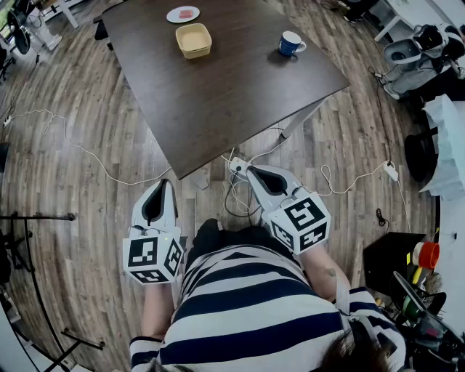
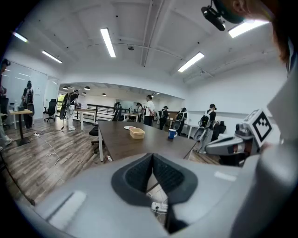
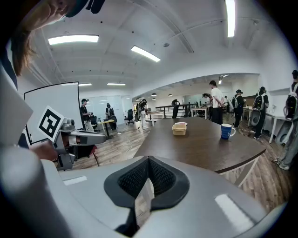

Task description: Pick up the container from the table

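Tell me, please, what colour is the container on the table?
The container is pale yellow. The head view shows it best.

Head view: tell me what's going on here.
A person stands back from the table, a gripper in each hand. The left gripper and right gripper are held low, short of the table's near corner, jaws together with nothing between them. The container sits untouched on the table's far part, a plate beyond it and a mug to its right.

Tan container (image 1: 193, 40), blue mug (image 1: 290, 43) — dark brown table (image 1: 218, 94).
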The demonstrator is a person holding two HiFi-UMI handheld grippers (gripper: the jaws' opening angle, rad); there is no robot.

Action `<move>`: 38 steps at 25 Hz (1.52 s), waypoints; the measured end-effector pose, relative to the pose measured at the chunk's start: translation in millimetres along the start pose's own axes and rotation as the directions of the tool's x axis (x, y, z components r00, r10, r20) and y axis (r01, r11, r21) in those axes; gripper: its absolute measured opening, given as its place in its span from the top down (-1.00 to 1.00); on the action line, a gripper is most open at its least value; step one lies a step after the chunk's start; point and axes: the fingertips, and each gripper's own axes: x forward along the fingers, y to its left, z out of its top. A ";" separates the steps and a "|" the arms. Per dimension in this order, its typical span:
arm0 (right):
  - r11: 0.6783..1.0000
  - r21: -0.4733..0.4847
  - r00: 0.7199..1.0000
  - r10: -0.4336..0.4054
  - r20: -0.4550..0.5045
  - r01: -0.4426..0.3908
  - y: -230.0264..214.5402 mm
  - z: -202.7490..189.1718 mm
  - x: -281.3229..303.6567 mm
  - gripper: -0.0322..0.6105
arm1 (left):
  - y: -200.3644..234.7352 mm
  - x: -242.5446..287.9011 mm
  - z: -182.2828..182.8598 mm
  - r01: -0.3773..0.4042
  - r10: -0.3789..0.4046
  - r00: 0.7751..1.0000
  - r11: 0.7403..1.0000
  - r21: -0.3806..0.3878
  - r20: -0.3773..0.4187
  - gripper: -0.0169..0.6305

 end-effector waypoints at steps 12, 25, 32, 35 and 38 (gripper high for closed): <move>0.998 0.053 1.000 -0.027 0.014 0.026 20.3 -2.7 12.1 0.91 | 28.7 -11.5 -2.2 0.021 -0.021 1.000 0.999 0.030 -0.002 0.95; 0.998 0.046 0.999 0.046 0.004 -0.046 22.8 9.5 35.9 0.91 | 43.5 -9.4 -5.6 -0.022 0.023 1.000 1.000 0.010 -0.019 0.95; 0.995 0.006 0.995 0.103 -0.014 -0.103 15.1 17.4 40.3 0.91 | 34.7 3.7 5.6 -0.036 0.037 0.999 0.999 0.007 -0.027 0.95; 0.994 0.009 0.993 0.113 -0.014 -0.113 6.1 20.0 42.0 0.91 | 25.1 10.0 12.7 -0.031 0.031 0.999 0.999 0.011 -0.023 0.95; 0.992 0.016 0.992 0.129 -0.013 -0.129 -1.7 20.5 44.1 0.91 | 14.5 16.6 15.4 -0.015 0.016 1.000 0.999 0.049 -0.025 0.95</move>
